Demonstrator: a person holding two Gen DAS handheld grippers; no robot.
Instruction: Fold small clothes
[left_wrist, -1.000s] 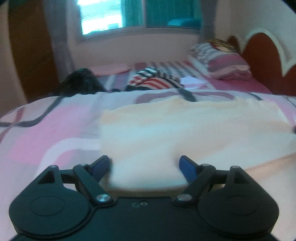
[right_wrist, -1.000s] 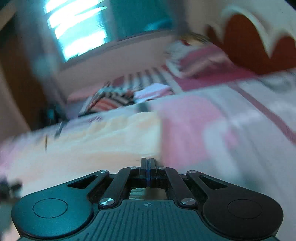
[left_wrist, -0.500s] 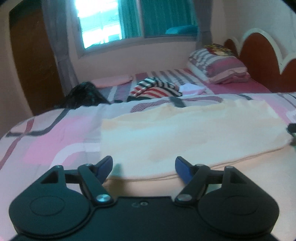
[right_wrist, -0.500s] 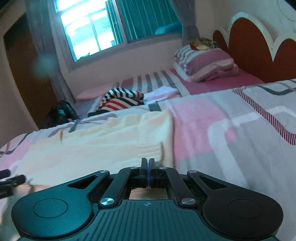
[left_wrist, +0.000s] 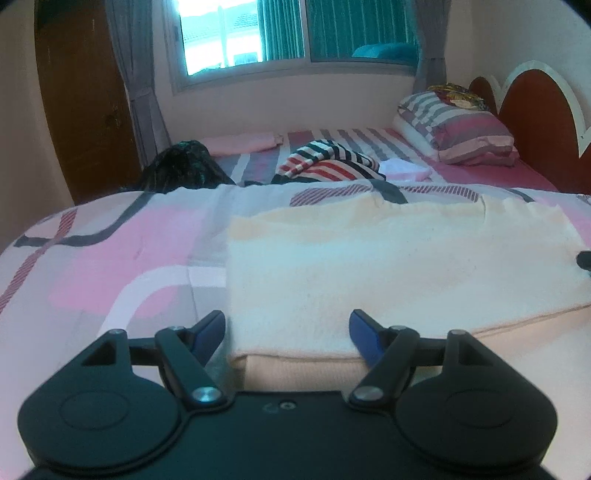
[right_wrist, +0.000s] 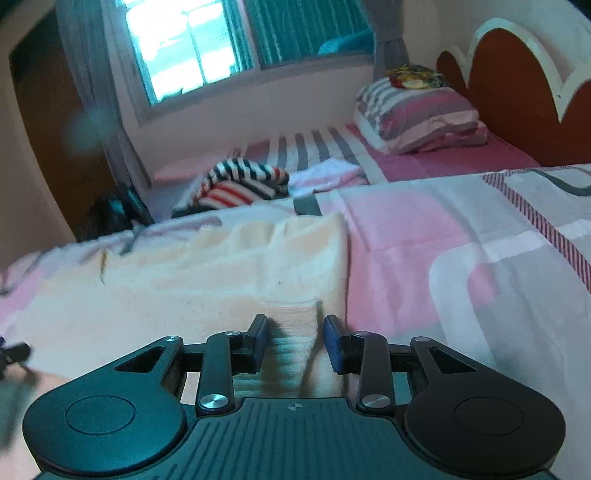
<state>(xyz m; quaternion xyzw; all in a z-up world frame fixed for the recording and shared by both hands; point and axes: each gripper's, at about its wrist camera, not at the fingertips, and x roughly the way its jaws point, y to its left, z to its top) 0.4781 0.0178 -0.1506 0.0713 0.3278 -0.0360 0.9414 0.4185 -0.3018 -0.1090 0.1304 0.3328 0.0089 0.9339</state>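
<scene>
1. My left gripper has its blue-tipped fingers spread wide, nothing pinched. The near folded edge of the cream garment sits right between them, its corner just inside the left finger.
2. My right gripper has its fingers parted, narrower than the left pair. A ribbed hem of the cream garment lies in the gap between them. I can't tell whether either pad touches it.
3. Out ahead of the left fingers, the garment lies flat and wide on the pink and grey patterned bedspread, stretching away to the right. At the far right edge of the left view a dark bit of the other gripper just shows beside the cloth.
4. From the right gripper, the garment spreads forward and off to the left, its right edge running straight out from the right finger. Bare bedspread lies to the right of that.
5. Beyond the garment, well ahead of both pairs of fingers, a red, white and dark striped garment is heaped on the striped sheet, with a small white cloth just beside it on the right.
6. A dark bundle lies far ahead to the left. A striped pillow rests far ahead to the right, against the red headboard.
7. The window glows on the back wall.
</scene>
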